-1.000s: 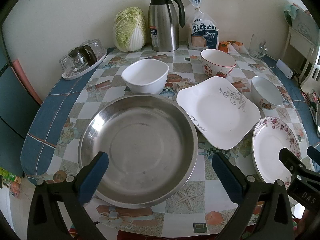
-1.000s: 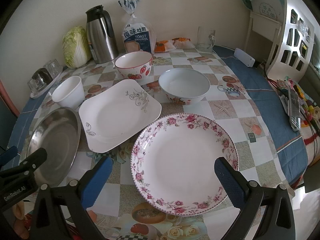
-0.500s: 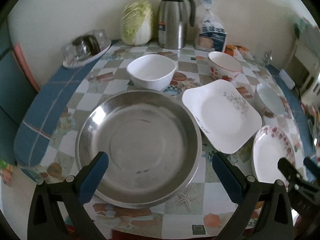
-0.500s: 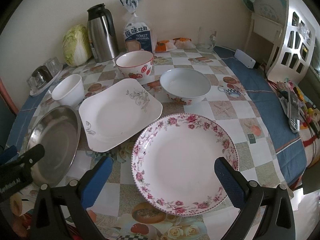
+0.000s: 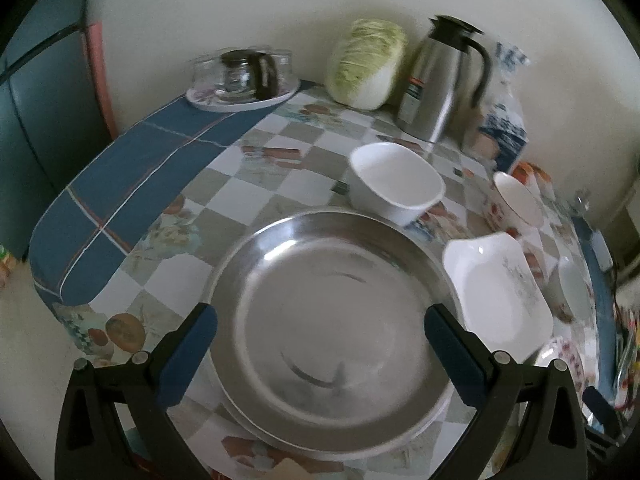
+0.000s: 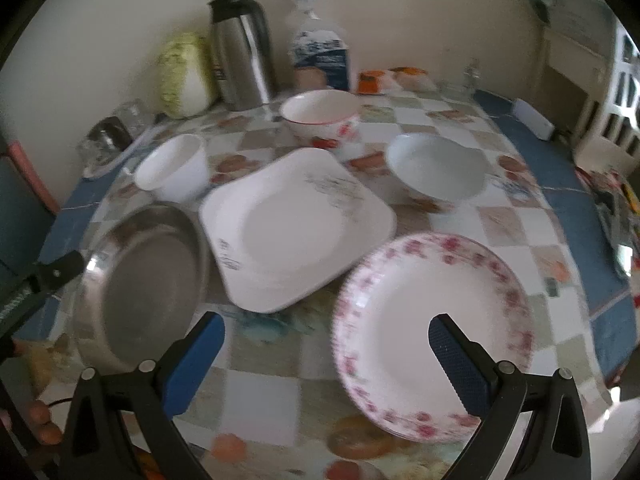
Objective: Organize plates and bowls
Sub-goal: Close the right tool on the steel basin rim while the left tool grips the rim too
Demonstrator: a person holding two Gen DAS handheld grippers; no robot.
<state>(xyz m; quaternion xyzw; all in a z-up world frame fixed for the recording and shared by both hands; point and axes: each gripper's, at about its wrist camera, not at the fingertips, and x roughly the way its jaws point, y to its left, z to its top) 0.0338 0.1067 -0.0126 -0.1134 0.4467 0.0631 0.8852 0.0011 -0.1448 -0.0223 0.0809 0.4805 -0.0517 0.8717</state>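
Left gripper (image 5: pixel 320 354), jaws spread wide and empty, hovers over the near part of the steel pan (image 5: pixel 332 328), its blue-padded fingers (image 5: pixel 188 356) flanking the pan's near half without visible contact. Right gripper (image 6: pixel 326 360), likewise spread wide and holding nothing, hangs above the near edge of the table (image 6: pixel 508 220), with one finger over bare checked cloth and the other over the floral plate (image 6: pixel 434 328). From left to right in the right wrist view: the steel pan (image 6: pixel 144 284), the square white plate (image 6: pixel 296 224) just beside it and close to or overlapping its rim, and the floral plate nearest the camera at right, its rim close to the square plate's corner. Behind these stand three bowls: a white square-rimmed bowl (image 6: pixel 174 170) at left just behind the pan, a red-patterned bowl (image 6: pixel 320 114) at centre rear, and a pale round bowl (image 6: pixel 438 170) at right. In the left wrist view the white bowl (image 5: pixel 396 182) sits just beyond the pan's far rim, and the square plate (image 5: pixel 500 280) lies to its right. Along the wall stand a cabbage (image 5: pixel 366 64), a steel carafe (image 5: pixel 442 80) and a bread bag (image 6: pixel 320 54); a tray of glasses (image 5: pixel 244 80) occupies the far left corner. Both views are motion-blurred.
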